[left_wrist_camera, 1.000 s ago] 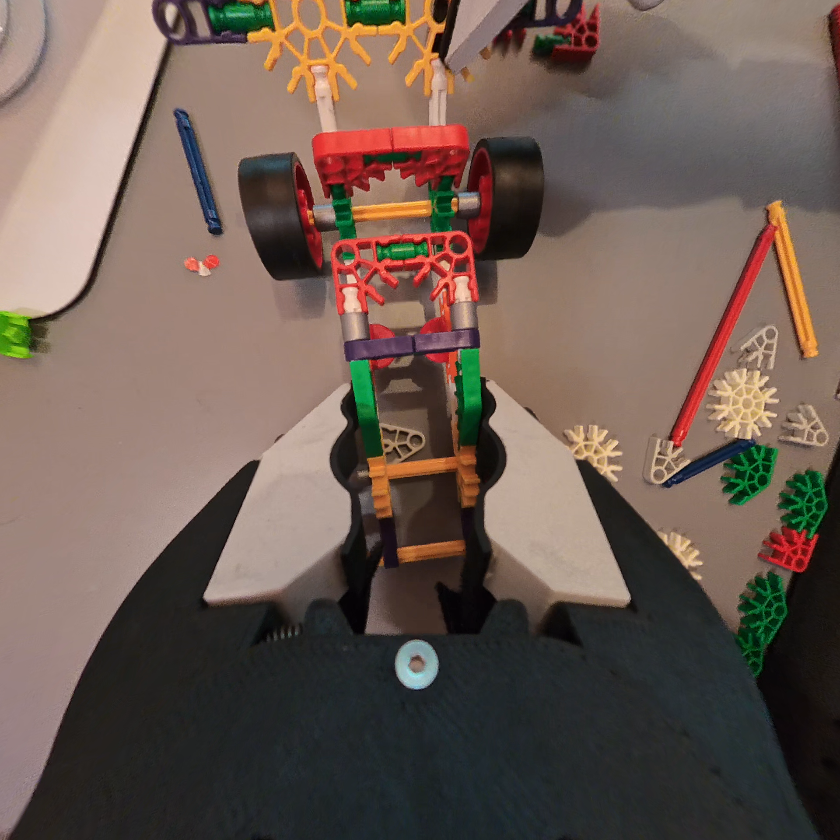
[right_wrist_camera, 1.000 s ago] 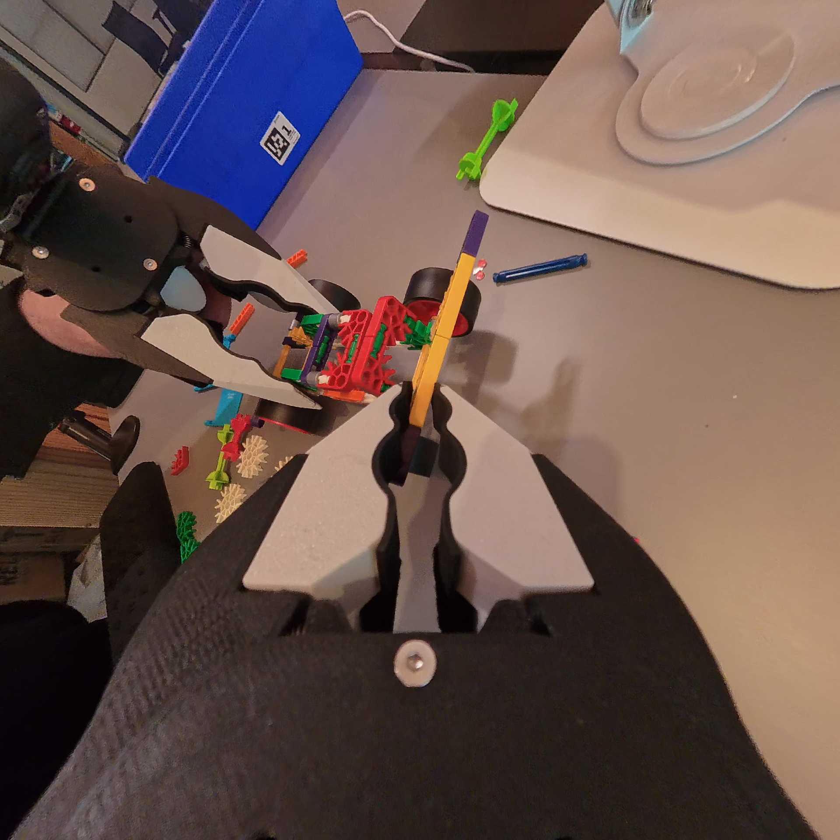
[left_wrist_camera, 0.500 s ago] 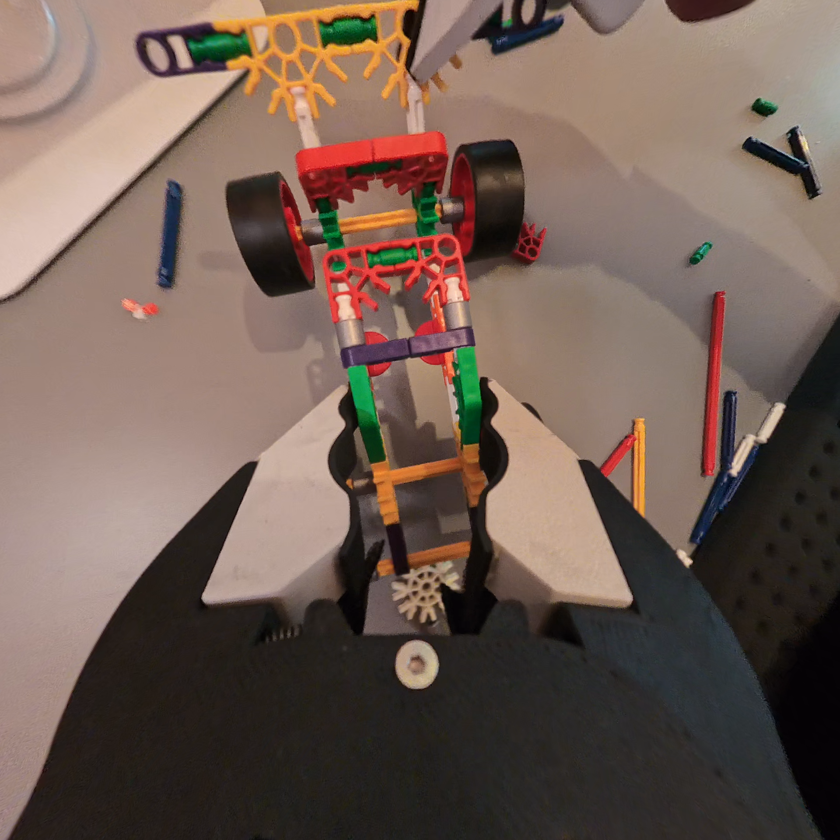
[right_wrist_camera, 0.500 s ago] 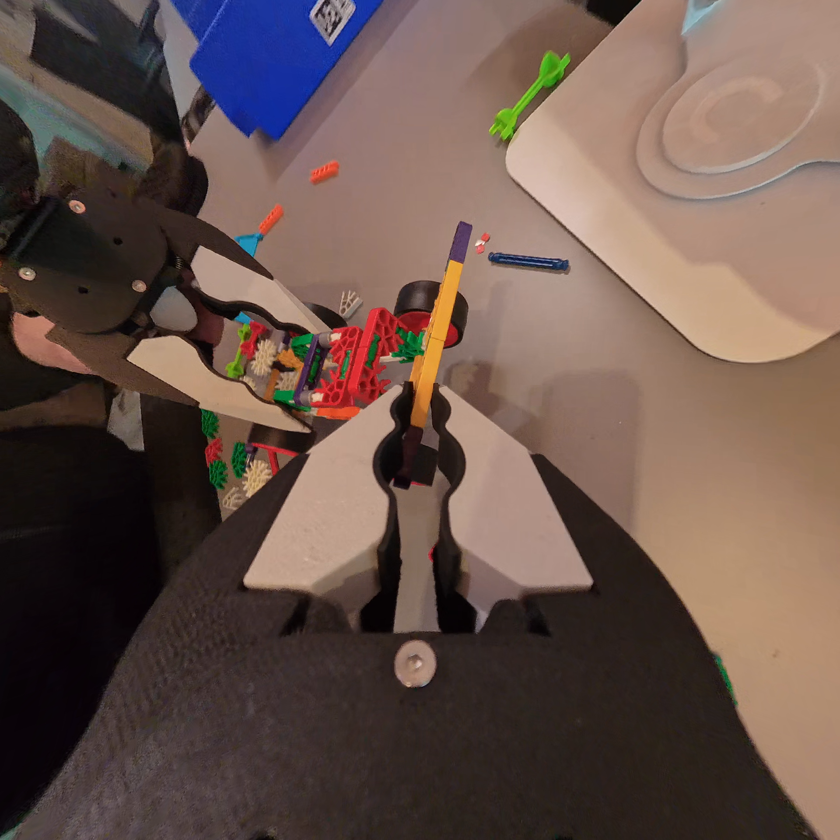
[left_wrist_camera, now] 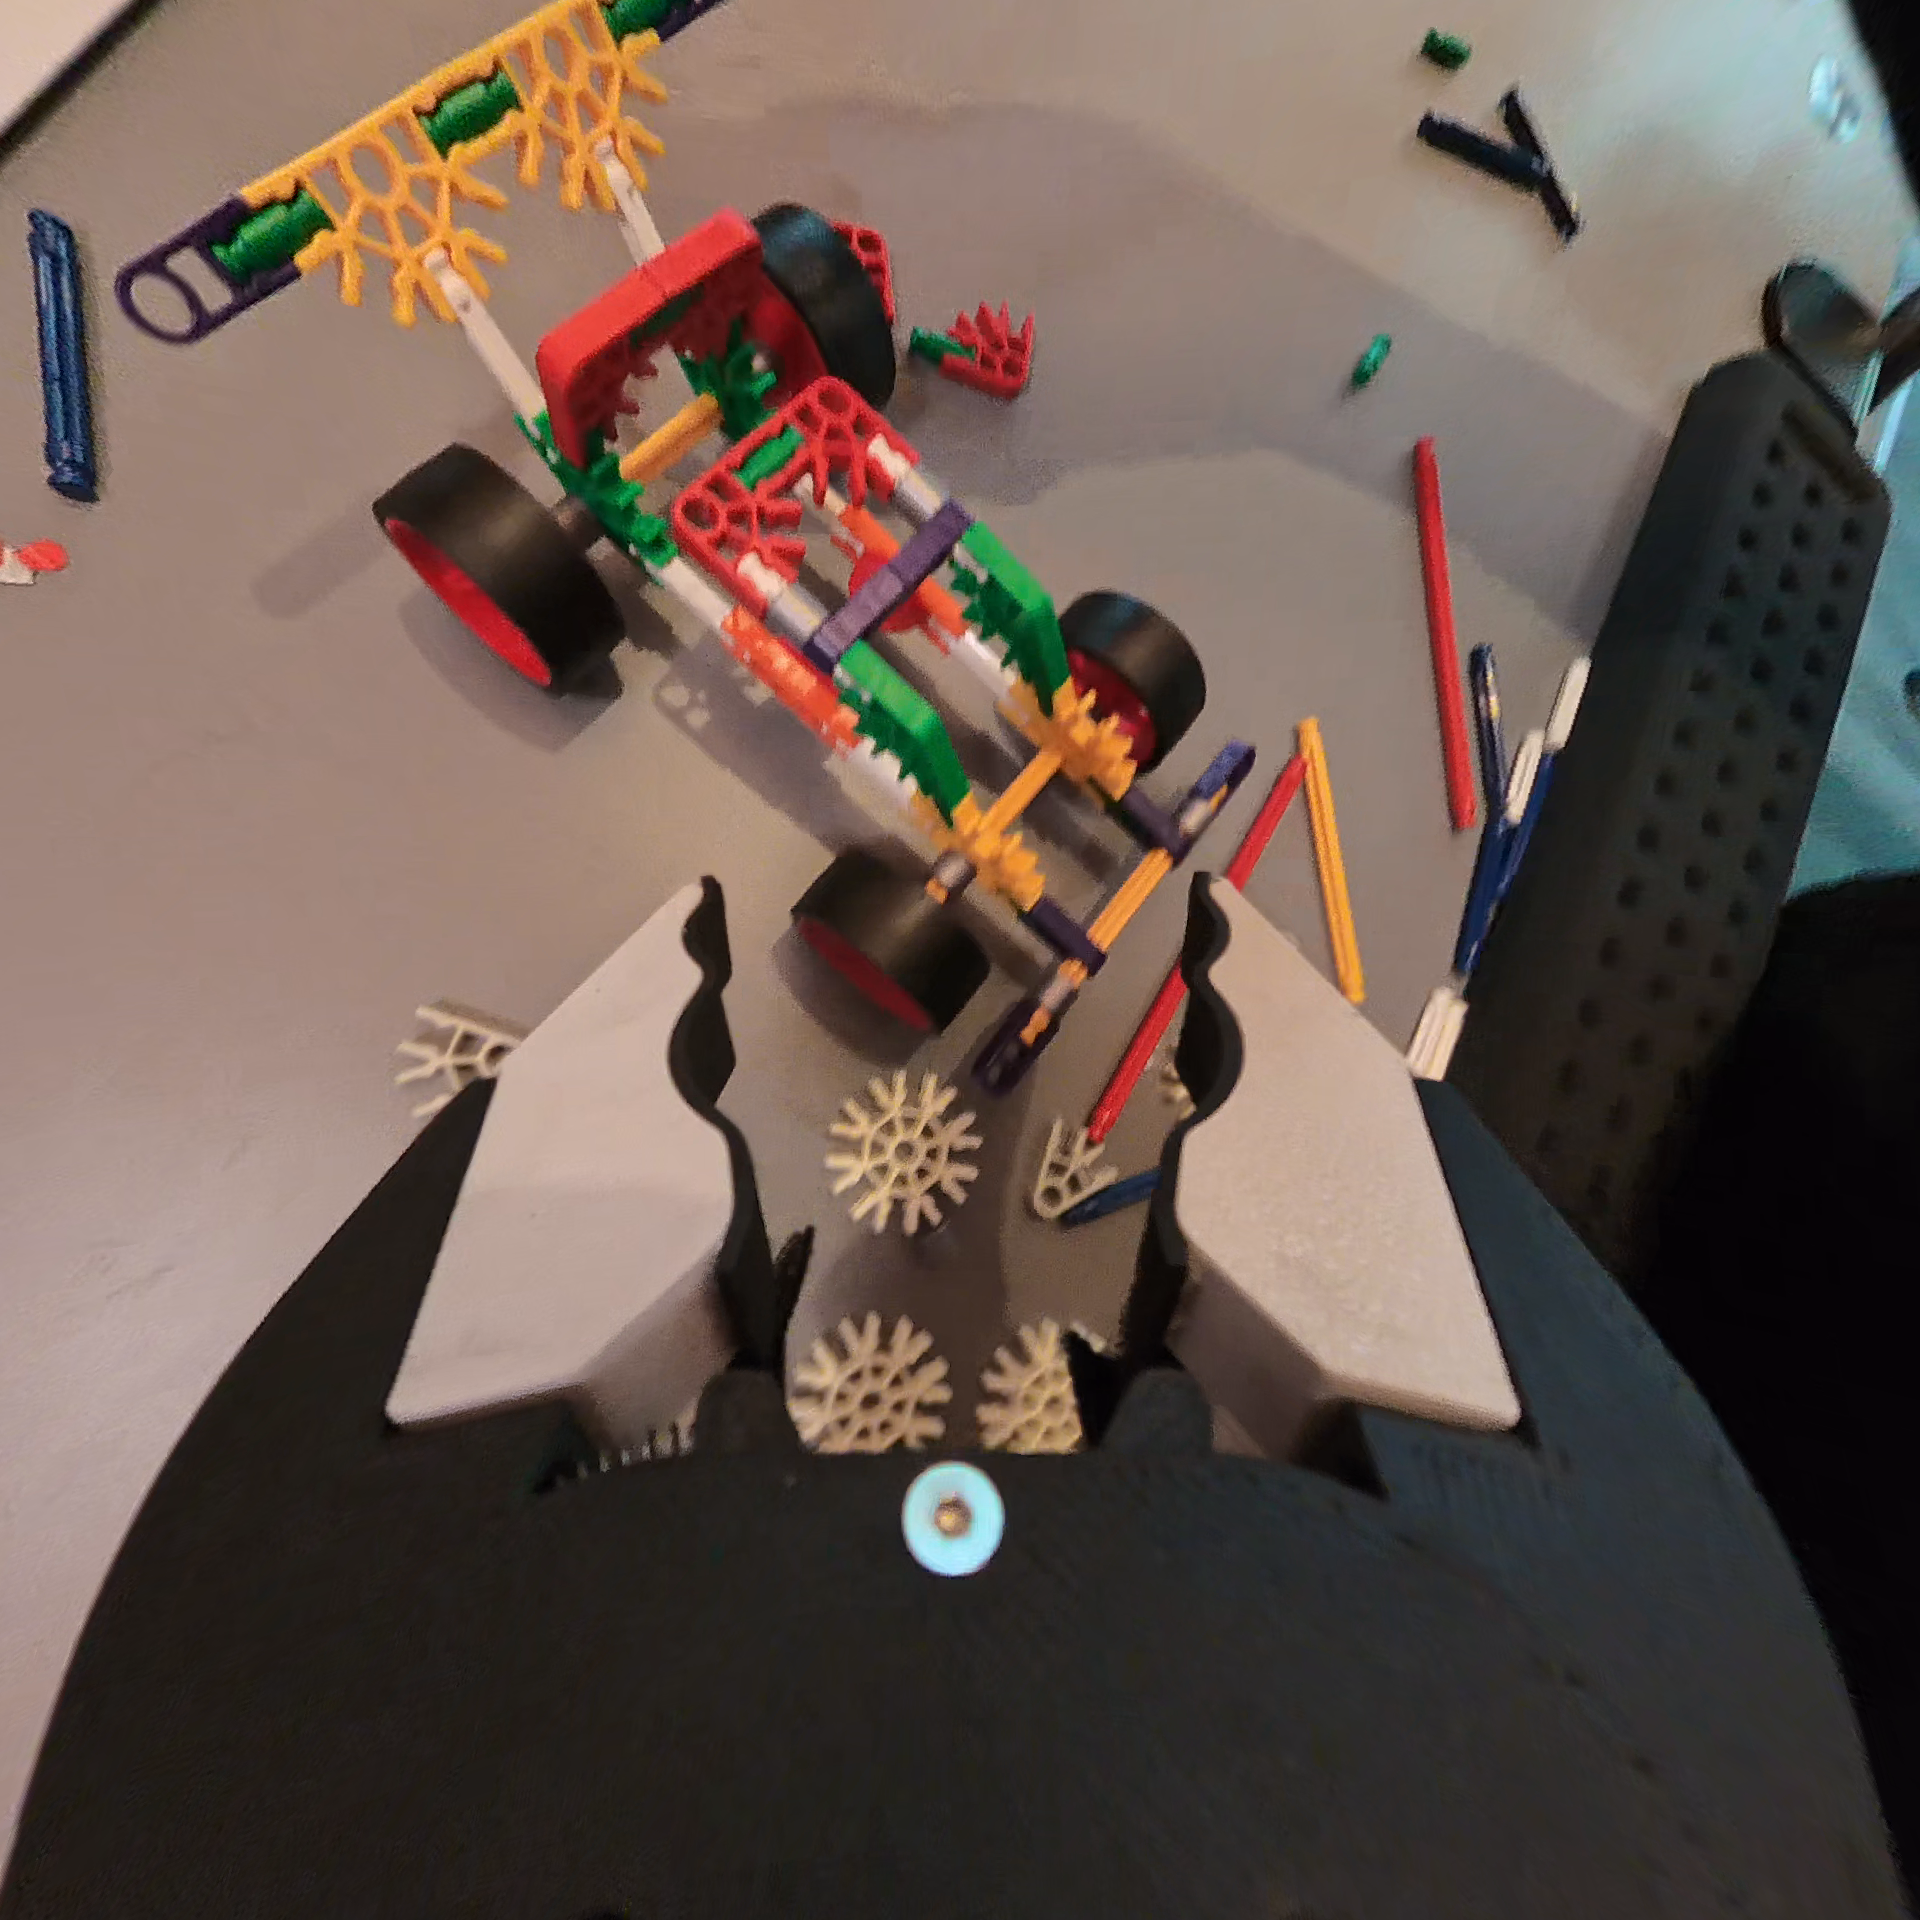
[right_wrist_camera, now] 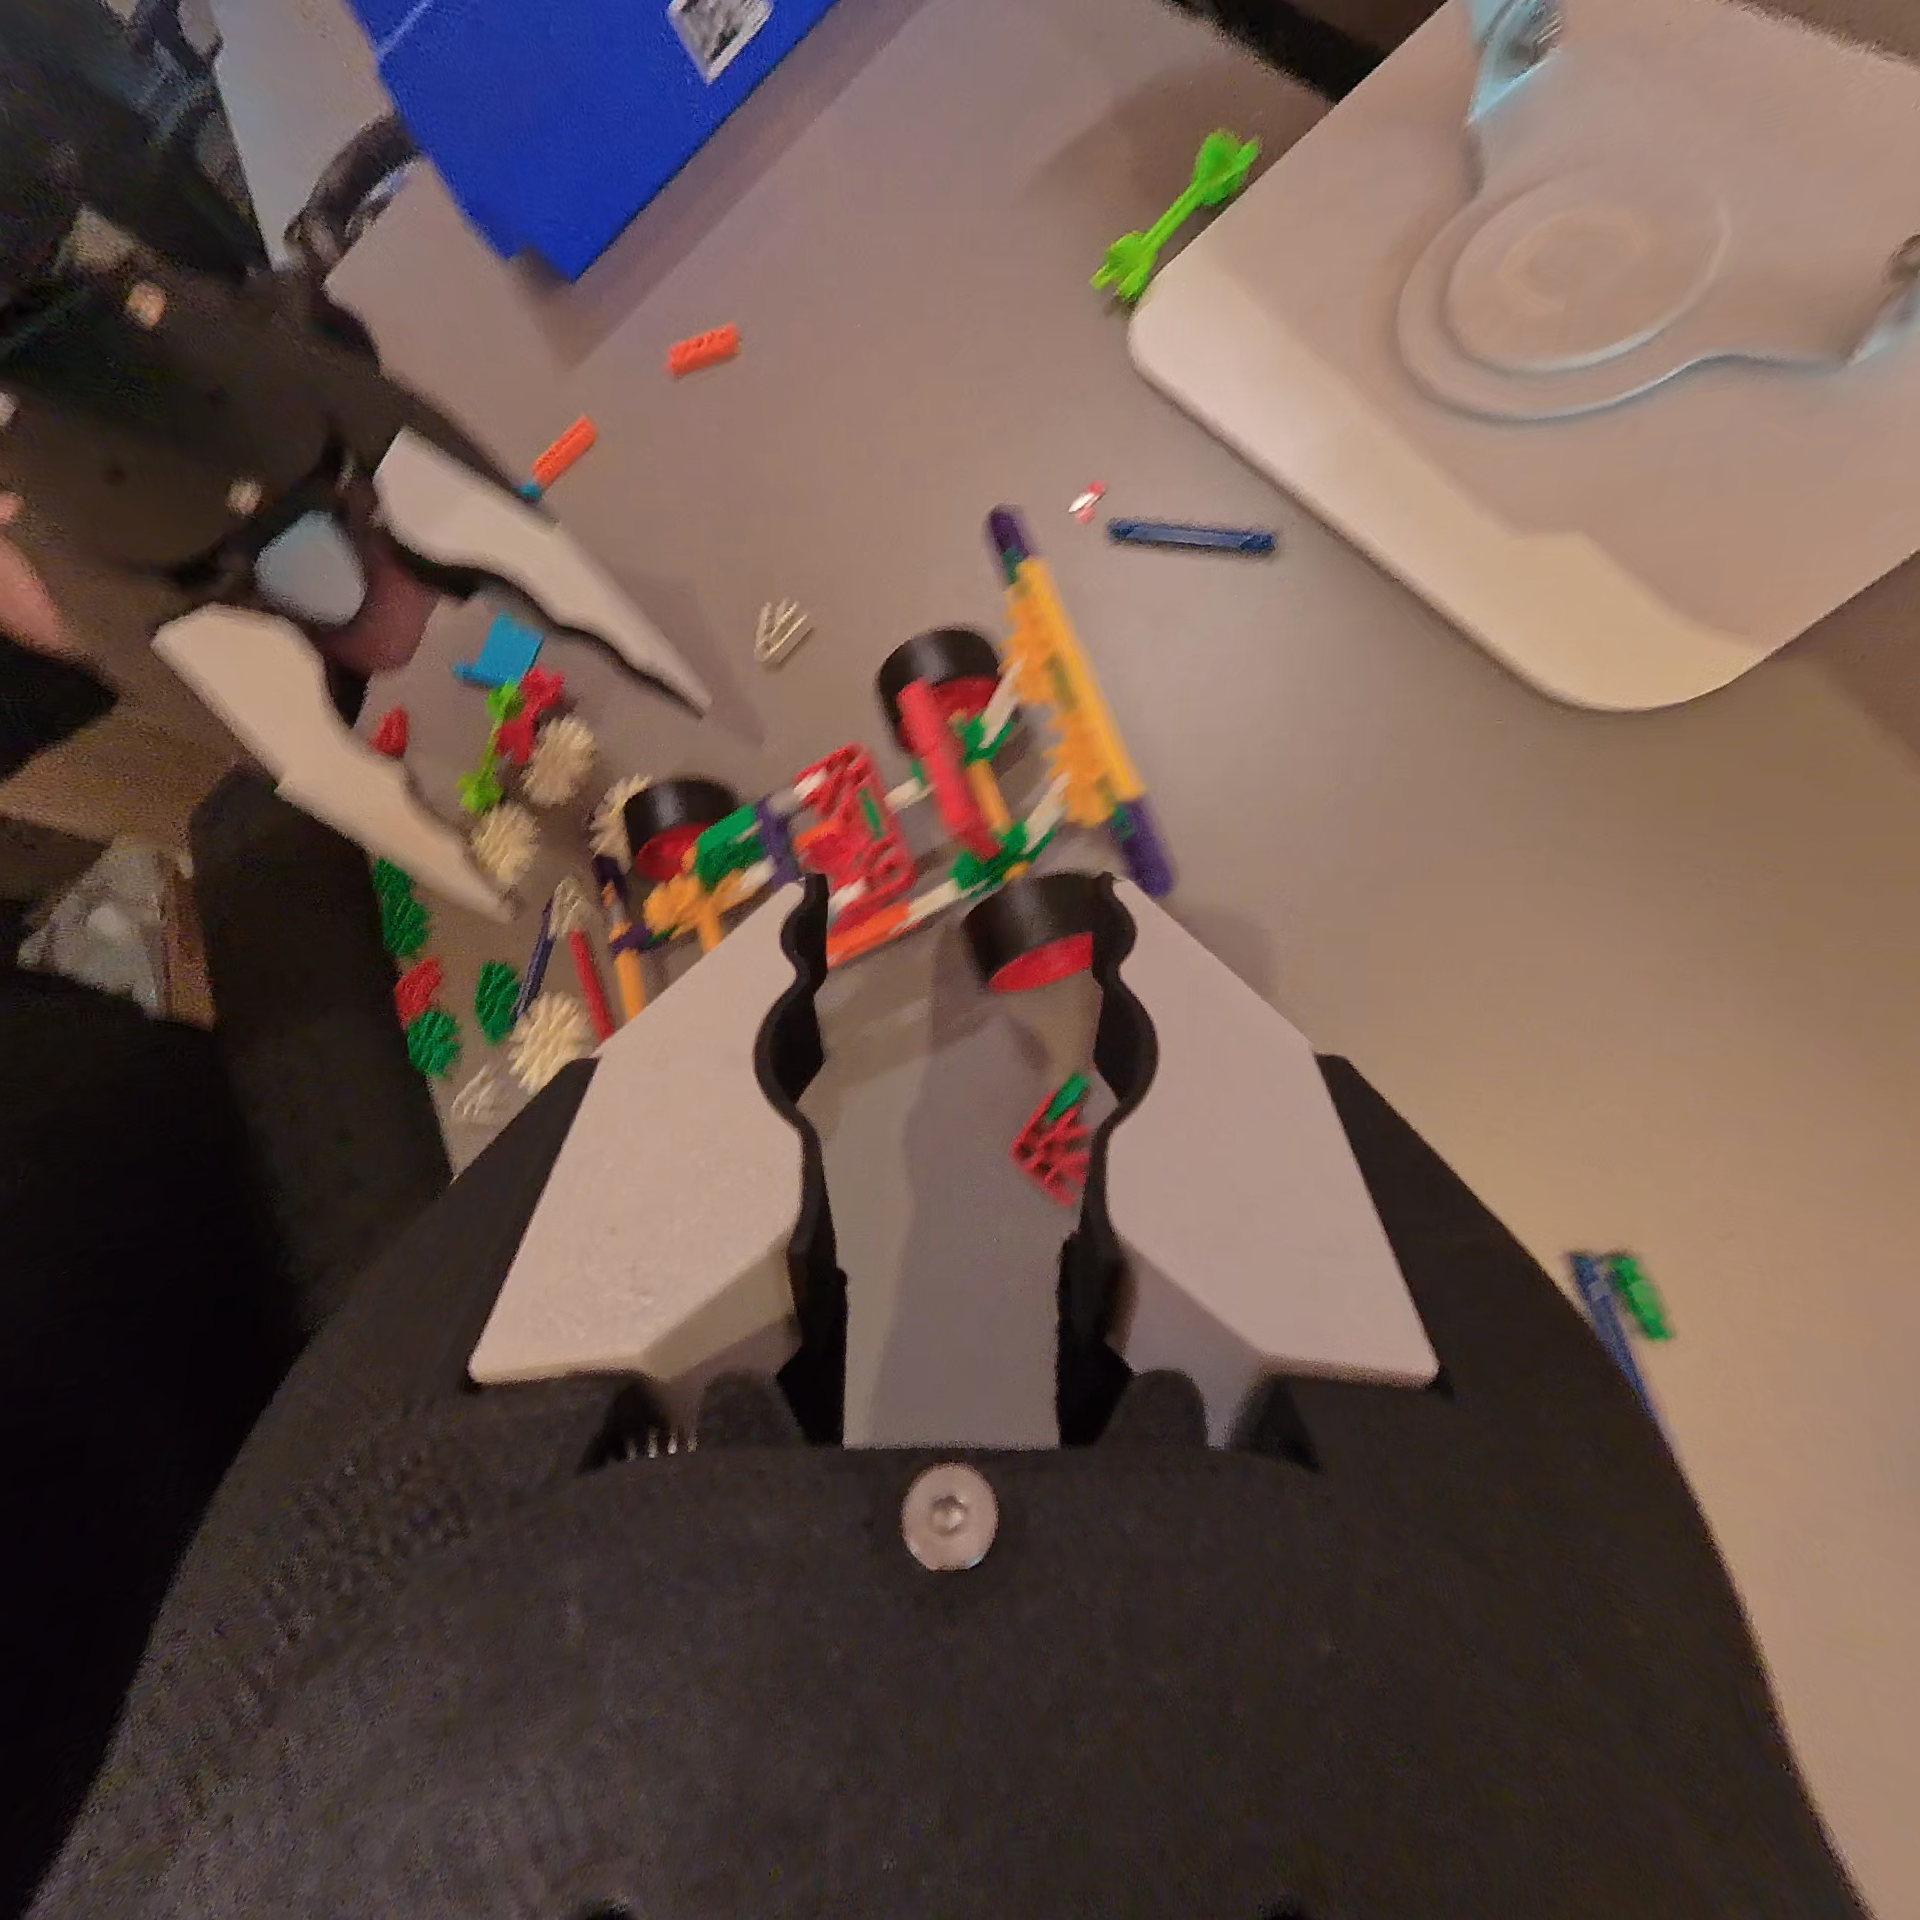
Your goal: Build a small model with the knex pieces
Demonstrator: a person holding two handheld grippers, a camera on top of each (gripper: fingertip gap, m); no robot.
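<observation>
Tongs first: in the left wrist view the left gripper [left_wrist_camera: 956, 894] is spread wide and pinching nothing. Just past its tips sits the toy car [left_wrist_camera: 831, 582], on its wheels on the grey table [left_wrist_camera: 1143, 312], angled away to the upper left. The yellow wing [left_wrist_camera: 468, 177] is at the far end. The near front wheel [left_wrist_camera: 894, 935] is right by the fingertips, but I can't tell if it's touching. Down on the table between the fingers are white snowflake connectors [left_wrist_camera: 904, 1148]. Off to the right lie a red rod [left_wrist_camera: 1439, 634] and a yellow rod [left_wrist_camera: 1330, 852], and a blue rod [left_wrist_camera: 60, 353] is far left.

Right wrist view is pretty blurry. The right gripper [right_wrist_camera: 961, 894] is spread too, nothing in it. One of the car's black wheels [right_wrist_camera: 1029, 930] shows between its tips, and a small red connector [right_wrist_camera: 1055, 1143] lies on the table between the fingers. The left gripper is visible beyond the car, fingers apart, over a scatter of loose pieces. A blue box [right_wrist_camera: 582, 114] and a white stand base [right_wrist_camera: 1558, 364] sit at the back.

Handling-wise, my guess is the car's a snap-together thing with skinny rods, so the chunky frame would take a squeeze better than the wing.
</observation>
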